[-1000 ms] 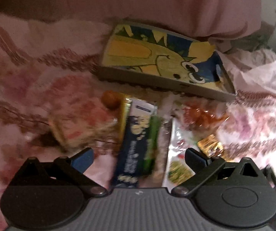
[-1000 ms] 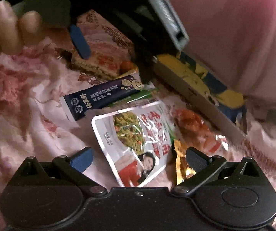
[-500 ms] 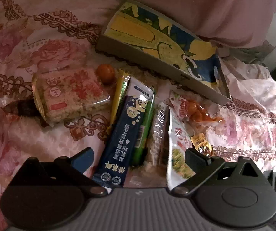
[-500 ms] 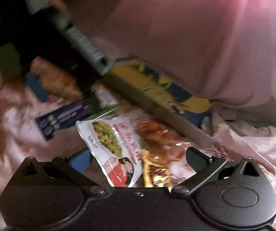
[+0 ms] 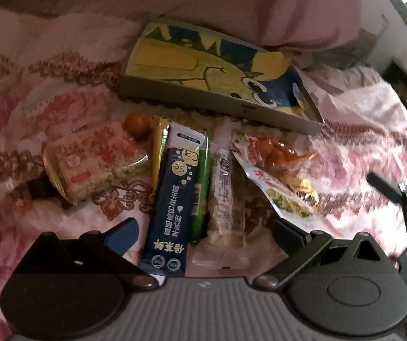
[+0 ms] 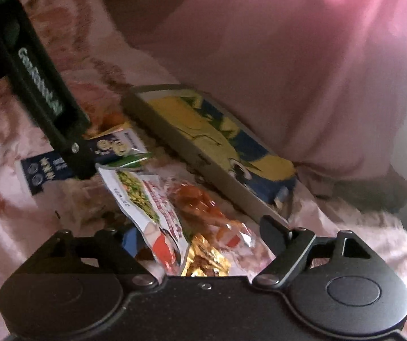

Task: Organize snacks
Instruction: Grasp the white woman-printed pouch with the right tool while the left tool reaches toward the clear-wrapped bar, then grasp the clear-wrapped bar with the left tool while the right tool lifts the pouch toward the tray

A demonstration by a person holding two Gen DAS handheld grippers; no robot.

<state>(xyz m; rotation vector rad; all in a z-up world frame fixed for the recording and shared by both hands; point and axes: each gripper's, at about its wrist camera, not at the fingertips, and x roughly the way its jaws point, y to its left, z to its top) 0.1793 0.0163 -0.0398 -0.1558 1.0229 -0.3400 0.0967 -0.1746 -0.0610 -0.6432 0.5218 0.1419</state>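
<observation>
both wide open, empty: left gripper [image 5: 203, 231], right gripper [image 6: 202, 234] above snacks [image 5: 172, 199].

The left tool [image 5: 203, 231] has pulled back from its closer look half a second ago, so the cartoon box [image 5: 214, 79] sits lower in frame. In the right view, the white vegetable pouch [image 6: 146, 213] now reaches down between the right tool [image 6: 202, 234] fingers, with the gold wrapper [image 6: 206, 260] at bottom centre.

A floral pink bedspread [image 5: 70, 105] lies beneath a plain pink pillow [image 6: 288, 65] at the back.
</observation>
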